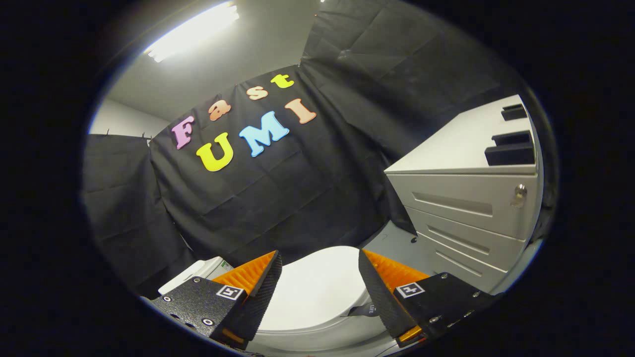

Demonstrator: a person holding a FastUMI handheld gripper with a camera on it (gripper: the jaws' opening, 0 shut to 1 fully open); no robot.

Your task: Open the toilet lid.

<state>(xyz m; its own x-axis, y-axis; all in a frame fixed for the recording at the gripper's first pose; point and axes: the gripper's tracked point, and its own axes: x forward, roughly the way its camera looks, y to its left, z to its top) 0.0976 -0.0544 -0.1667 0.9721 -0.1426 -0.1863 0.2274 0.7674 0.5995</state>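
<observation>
Nearest to us, the claw has its two fingers spread wide apart, with nothing between them touching either one, so we read it as open and empty. In the gap between the fingers, and a little beyond their tips, we see the toilet lid: a smooth white oval, lying down flat on the toilet bowl, whose pale rim curves just under the lid's front edge. The lid looks closed. We cannot tell whether the fingertips touch it; they seem to hover above its two sides, the lid centred between them. Just beyond the left finger we make out a white boxy piece, likely the toilet tank, partly hidden by that finger. To the right of the toilet, past the right finger, stands a light grey drawer cabinet with three drawer fronts and a small lock near its upper corner; on its flat top sit dark slotted blocks. Behind everything hangs the black cloth wall of the booth, creased in folds, and above it we see a pale ceiling with a long bright lamp.
</observation>
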